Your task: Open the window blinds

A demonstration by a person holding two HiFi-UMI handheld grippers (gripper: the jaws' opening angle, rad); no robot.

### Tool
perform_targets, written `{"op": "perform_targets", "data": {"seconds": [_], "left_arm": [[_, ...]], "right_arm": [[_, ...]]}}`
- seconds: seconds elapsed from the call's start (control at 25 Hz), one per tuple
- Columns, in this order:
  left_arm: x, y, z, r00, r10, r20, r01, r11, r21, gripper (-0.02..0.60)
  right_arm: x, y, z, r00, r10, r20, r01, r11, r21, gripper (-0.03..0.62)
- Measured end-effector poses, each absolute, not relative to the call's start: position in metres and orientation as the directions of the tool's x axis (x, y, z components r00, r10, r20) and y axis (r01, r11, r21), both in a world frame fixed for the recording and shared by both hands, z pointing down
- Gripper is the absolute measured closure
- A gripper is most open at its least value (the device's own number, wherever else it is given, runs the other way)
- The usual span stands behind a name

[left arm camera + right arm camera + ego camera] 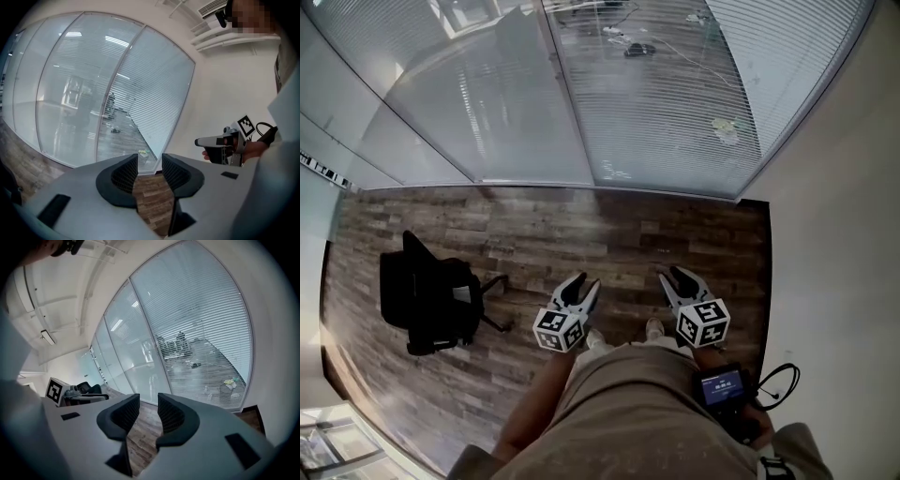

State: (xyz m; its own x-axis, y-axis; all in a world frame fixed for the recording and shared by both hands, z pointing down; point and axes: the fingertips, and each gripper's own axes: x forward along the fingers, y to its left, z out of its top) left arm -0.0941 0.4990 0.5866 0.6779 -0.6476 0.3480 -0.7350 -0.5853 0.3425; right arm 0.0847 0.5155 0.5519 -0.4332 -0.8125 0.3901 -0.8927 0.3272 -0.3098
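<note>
Left tool (579, 284) and right tool (675, 278) are both open, with nothing between the jaws. Each tool has a smooth grey body, two curved black pads with a bumpy grid on the inside, and a cube with black and white squares on it. Only the floor shows in the gap between the pads.

The window blinds (675, 103) hang ahead of the tools and do not touch them. They are made of many thin, flat, pale strips that run side to side. The strips sit a little apart, so a room shows dimly behind them. They cover the glass pane on the right, next to a plain white wall (844, 234).

To the left of the blinds is a smooth glass wall (487, 103) split by thin white frames. Below lies a wooden floor (581, 234) of long brown and grey planks. A black office chair (431, 300) stands on the floor, off to the left of the left tool.
</note>
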Motion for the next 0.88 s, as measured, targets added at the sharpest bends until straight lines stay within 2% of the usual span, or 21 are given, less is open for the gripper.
{"op": "perform_targets", "data": {"seconds": [0.6,0.68,0.88], "left_arm": [[-0.022,0.511,0.595,0.686,-0.651,0.326,-0.726,-0.578,0.373,0.42],[-0.013,0.513,0.596,0.685,-0.652,0.325,-0.726,-0.575,0.377,0.42],[0.009,0.516,0.595,0.679,-0.659,0.323,-0.731,-0.567,0.38,0.42]], "right_arm": [[0.129,0.522,0.533,-0.526,-0.754,0.394,-0.851,0.47,-0.235,0.469],[0.129,0.527,0.53,-0.552,-0.741,0.382,-0.832,0.52,-0.193,0.524],[0.134,0.534,0.529,-0.601,-0.716,0.357,-0.796,0.577,-0.184,0.549]]}}
